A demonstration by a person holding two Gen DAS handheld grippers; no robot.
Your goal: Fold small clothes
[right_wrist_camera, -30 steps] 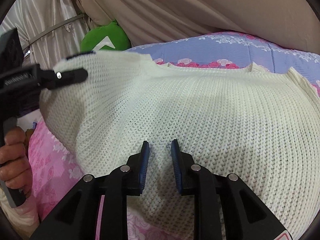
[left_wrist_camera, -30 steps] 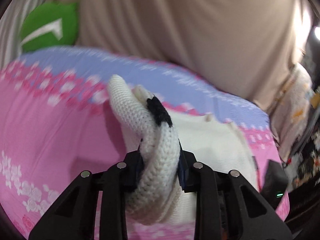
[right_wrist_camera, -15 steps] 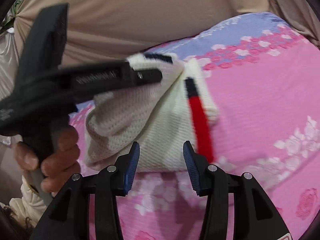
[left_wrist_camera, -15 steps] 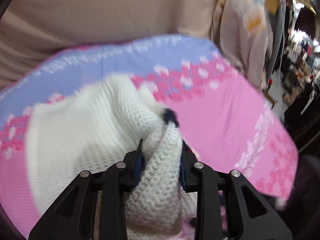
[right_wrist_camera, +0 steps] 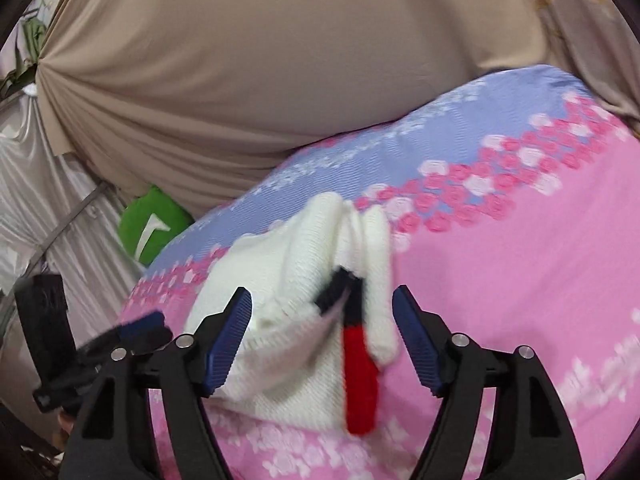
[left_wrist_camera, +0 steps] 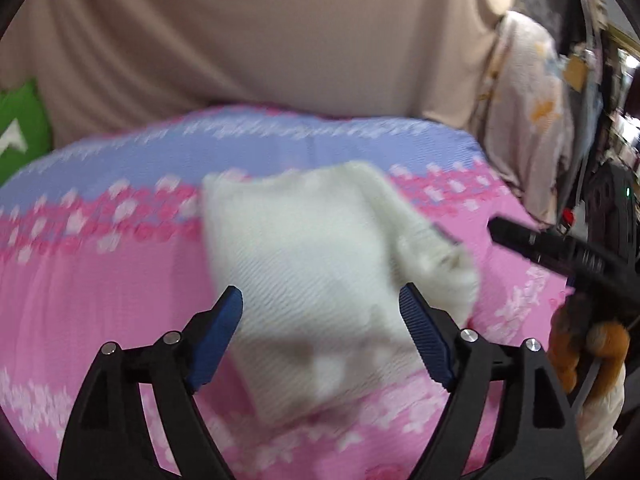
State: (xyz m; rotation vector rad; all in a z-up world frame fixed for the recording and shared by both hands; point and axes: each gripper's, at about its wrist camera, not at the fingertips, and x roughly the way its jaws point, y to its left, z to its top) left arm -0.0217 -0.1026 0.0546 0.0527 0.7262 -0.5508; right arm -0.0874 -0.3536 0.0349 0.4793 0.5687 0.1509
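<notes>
A small cream knitted sweater (left_wrist_camera: 316,264) lies folded on the pink and lilac flowered bedspread (left_wrist_camera: 100,288). In the right wrist view the sweater (right_wrist_camera: 304,272) shows a black and red striped band (right_wrist_camera: 360,380) along its near edge. My left gripper (left_wrist_camera: 322,332) is open and empty, just in front of the sweater. My right gripper (right_wrist_camera: 322,336) is open and empty, its fingers either side of the sweater's near edge. The right gripper also shows at the right of the left wrist view (left_wrist_camera: 560,252), and the left gripper at the lower left of the right wrist view (right_wrist_camera: 132,332).
A beige draped cloth (left_wrist_camera: 260,40) hangs behind the bed. A green cushion (right_wrist_camera: 154,228) sits at the bed's far left corner. Hanging clothes (left_wrist_camera: 528,112) and clutter stand past the bed's right edge. A silver curtain (right_wrist_camera: 44,200) is at the left.
My left gripper has let go of the sweater and opened wide. The sweater has dropped onto the bedspread. My right gripper has opened wider and stands at the sweater's edge.
</notes>
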